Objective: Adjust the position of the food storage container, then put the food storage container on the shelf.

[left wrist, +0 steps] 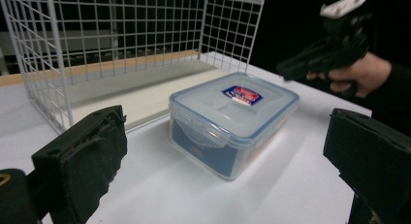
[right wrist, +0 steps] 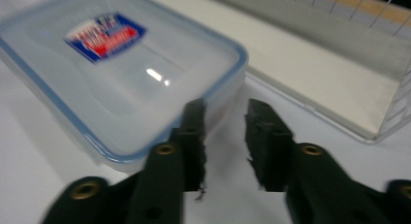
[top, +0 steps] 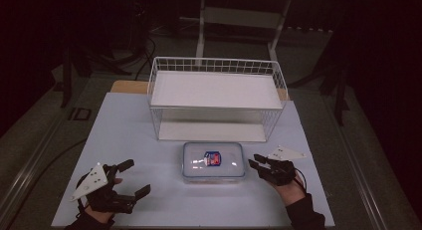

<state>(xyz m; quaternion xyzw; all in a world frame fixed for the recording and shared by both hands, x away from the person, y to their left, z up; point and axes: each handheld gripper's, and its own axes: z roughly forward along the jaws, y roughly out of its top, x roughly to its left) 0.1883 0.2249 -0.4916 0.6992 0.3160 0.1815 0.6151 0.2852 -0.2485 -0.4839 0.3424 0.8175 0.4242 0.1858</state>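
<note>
At frame centre the lidded container (top: 213, 162) sits ungrasped; right gripper (top: 258, 164) fingers narrowly parted beside its edge, left gripper (top: 134, 178) wide, empty; next, I judge, gripping the container's sides.

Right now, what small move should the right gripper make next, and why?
Probably ease the right gripper a little toward the lidded plastic box and set its jaws around the box's near edge. The jaws stand slightly apart with nothing between them, right beside the box's side. The left gripper waits wide open, apart from the box.
</note>
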